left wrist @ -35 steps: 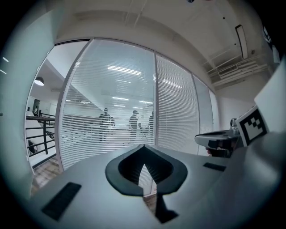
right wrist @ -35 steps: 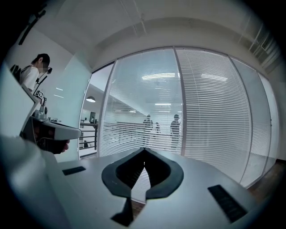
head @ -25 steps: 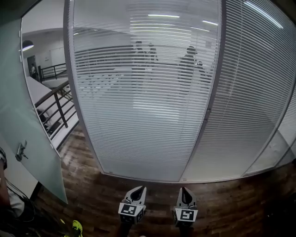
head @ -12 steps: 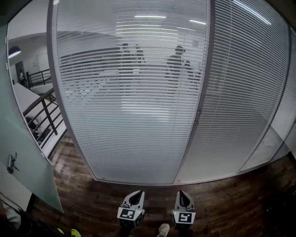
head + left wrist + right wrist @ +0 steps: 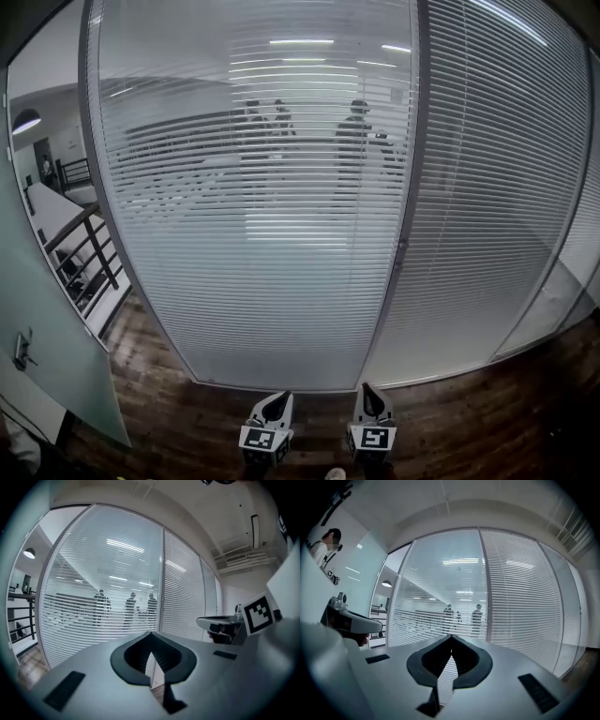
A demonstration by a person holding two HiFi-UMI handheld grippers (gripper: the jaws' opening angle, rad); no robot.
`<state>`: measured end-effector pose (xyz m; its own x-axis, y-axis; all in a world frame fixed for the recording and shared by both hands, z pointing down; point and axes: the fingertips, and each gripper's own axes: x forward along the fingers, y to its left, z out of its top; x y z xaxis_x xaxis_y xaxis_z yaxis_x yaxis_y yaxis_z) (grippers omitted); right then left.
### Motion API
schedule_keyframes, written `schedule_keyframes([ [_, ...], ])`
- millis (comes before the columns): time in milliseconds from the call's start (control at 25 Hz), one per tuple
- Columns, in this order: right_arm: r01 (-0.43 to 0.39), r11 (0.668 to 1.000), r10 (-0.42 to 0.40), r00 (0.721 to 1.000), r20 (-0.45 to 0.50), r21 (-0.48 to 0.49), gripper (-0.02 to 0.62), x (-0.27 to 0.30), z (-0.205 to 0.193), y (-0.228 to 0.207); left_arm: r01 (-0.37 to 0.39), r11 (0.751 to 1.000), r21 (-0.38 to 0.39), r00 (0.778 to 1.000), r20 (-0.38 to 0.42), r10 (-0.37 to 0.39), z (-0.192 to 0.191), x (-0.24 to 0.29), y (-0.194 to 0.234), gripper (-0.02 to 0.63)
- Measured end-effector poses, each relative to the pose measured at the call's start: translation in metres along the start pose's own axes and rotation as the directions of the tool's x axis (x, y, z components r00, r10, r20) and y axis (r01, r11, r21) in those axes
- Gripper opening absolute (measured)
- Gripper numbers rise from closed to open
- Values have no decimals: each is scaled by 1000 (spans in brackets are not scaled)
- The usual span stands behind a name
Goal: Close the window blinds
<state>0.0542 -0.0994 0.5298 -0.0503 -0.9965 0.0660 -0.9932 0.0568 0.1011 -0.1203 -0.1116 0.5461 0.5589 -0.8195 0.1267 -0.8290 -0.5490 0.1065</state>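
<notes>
A glass wall fills the head view. Its wide left pane has white blinds (image 5: 253, 216) with the slats tilted open, so figures show through. The right pane's blinds (image 5: 487, 187) are turned shut. A grey post (image 5: 409, 169) with a small knob (image 5: 401, 251) parts the two panes. My left gripper (image 5: 274, 405) and right gripper (image 5: 368, 398) point level at the base of the glass, side by side, short of it. Both are shut with nothing between the jaws, as the left gripper (image 5: 151, 633) and right gripper (image 5: 451, 636) show in their own views.
A frosted glass door (image 5: 47, 309) with a handle (image 5: 21, 349) stands open at the left, and a stair railing (image 5: 89, 253) lies behind it. Dark wooden floor (image 5: 169, 412) runs to the glass. People (image 5: 354, 141) stand beyond the pane.
The glass wall has come nearer and slid left in the head view; the door now shows less. Both grippers have moved forward together and stayed shut.
</notes>
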Motion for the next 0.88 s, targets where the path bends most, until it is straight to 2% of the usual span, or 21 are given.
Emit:
schedule_keyframes([
  [400,-23,1000,23,999,-25,3,3,37,-16,-27,-59,998,-5,998,-17,59,7,45,10,2],
  [600,-19,1000,19,999,-41,3,3,45,-19,-48,-47,999,3,999,-18,47,3,65,3,0],
  [800,-49,999,49,998,-24,-1,3,56,-15,-65,-57,998,0,998,-22,57,2,86,-3,1],
  [880,-53,999,53,998,-45,-3,3,59,-15,-73,-78,997,-16,997,-27,77,6,91,-5,0],
])
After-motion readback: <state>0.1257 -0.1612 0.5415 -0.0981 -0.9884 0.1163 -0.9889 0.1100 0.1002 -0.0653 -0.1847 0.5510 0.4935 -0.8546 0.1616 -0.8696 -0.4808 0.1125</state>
